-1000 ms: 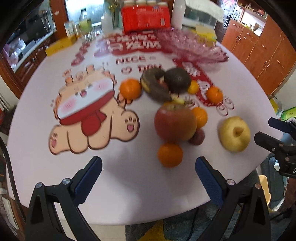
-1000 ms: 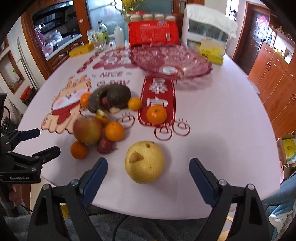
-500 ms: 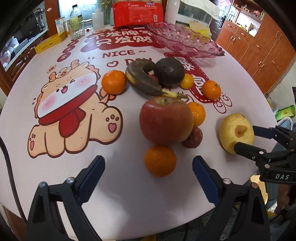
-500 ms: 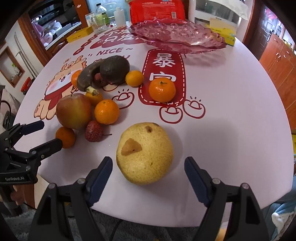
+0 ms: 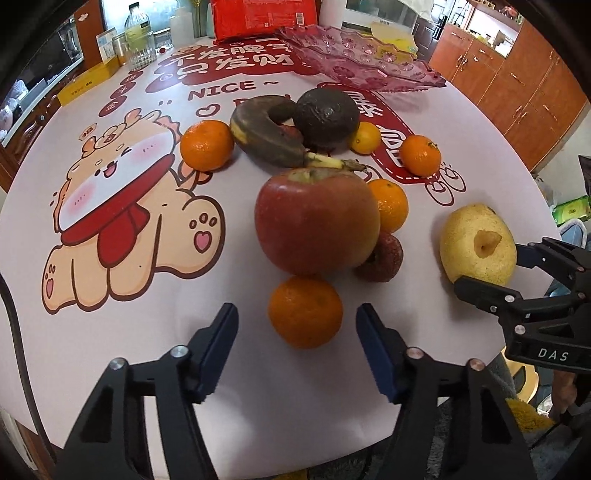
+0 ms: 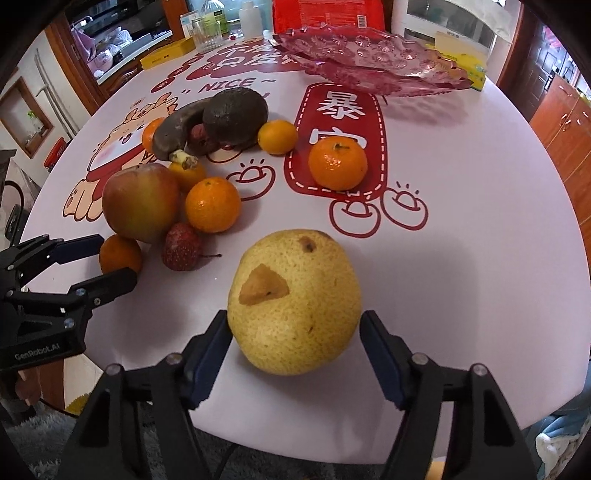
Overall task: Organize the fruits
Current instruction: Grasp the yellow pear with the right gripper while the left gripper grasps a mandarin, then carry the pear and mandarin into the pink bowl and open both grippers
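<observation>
My left gripper [image 5: 297,328] is open, its fingers on either side of a small orange [image 5: 304,312] at the table's near edge. Behind it lie a red apple [image 5: 316,218], a lychee [image 5: 382,256], more oranges, a dark banana [image 5: 266,138] and an avocado [image 5: 327,116]. My right gripper [image 6: 295,343] is open around a yellow pear [image 6: 293,299], left finger close to it, right finger a little apart. The pear [image 5: 476,243] and right gripper [image 5: 491,273] also show in the left wrist view. The pink glass fruit dish [image 6: 373,55] stands empty at the back.
A red package [image 5: 264,16], glass jars [image 5: 138,51], a bottle and a yellow box [image 5: 86,83] stand at the table's far side. Wooden cabinets [image 5: 517,81] are to the right. The near table edge lies just under both grippers.
Both grippers have moved forward and lower. The left fingers have narrowed around the small orange, the right fingers around the pear. The fruits have not moved.
</observation>
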